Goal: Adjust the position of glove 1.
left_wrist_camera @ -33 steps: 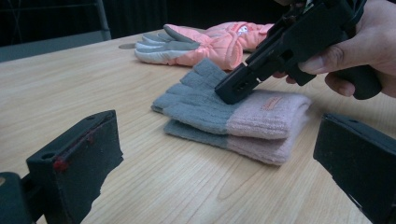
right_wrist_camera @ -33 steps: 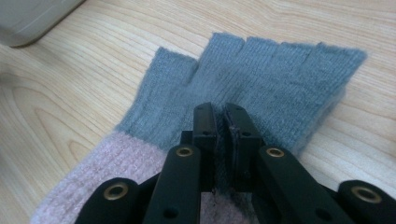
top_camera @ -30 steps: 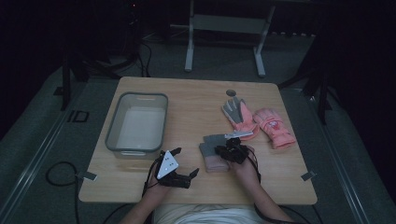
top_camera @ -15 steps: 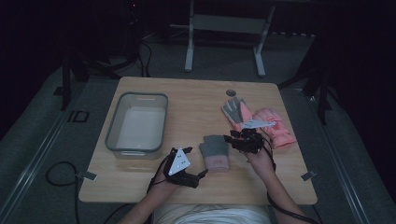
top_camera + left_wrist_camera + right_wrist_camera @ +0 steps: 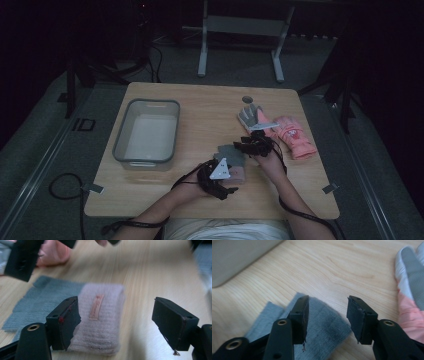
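Desk [image 5: 165,200]: folded grey-pink glove [image 5: 231,161] at centre, unboxed. Bin [image 5: 146,136] at 9 o'clock, bare. Pink gloves [image 5: 280,131] at 2 o'clock, untouched. Left gripper [image 5: 115,320] closing, jaws empty. Right gripper [image 5: 327,315] opening, jaws empty.

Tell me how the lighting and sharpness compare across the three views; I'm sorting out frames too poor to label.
High view: dim, surroundings nearly black, table lit but soft. Left gripper view: bright, motion-blurred, the pink knitted piece and grey knitted piece smeared, its black jaws sharper. Right gripper view: bright, wood grain crisp, the pink glove soft at the edge.
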`<state>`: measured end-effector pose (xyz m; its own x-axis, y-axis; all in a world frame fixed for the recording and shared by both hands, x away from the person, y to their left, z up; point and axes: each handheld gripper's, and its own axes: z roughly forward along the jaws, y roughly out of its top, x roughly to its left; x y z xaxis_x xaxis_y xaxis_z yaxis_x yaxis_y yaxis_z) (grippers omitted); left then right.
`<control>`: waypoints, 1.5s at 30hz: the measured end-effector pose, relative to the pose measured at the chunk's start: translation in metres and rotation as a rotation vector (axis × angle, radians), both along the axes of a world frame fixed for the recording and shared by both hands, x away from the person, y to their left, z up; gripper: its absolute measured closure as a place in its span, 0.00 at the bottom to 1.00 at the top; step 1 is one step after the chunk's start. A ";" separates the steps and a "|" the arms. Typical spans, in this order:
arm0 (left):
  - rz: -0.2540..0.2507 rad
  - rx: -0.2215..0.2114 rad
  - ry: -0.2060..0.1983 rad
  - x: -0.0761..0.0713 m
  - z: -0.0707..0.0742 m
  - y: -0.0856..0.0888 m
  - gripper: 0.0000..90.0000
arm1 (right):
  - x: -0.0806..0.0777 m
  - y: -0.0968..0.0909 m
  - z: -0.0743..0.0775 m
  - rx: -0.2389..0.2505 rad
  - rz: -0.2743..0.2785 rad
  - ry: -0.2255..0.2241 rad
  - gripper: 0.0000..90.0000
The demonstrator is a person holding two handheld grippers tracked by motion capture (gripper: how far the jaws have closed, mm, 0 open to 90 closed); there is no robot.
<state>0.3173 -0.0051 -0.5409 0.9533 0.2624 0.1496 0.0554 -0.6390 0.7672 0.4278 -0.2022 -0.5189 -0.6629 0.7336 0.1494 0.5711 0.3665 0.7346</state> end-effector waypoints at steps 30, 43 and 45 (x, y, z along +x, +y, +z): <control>-0.009 0.167 -0.276 -0.003 -0.016 -0.004 0.50 | 0.005 0.008 -0.026 -0.051 -0.019 0.117 0.58; 0.008 0.119 -0.116 0.010 0.004 0.006 0.78 | 0.005 0.012 -0.018 -0.014 0.007 0.159 0.87; 0.004 0.127 -0.113 0.010 0.009 0.007 0.78 | 0.004 0.013 -0.015 -0.012 0.012 0.157 0.87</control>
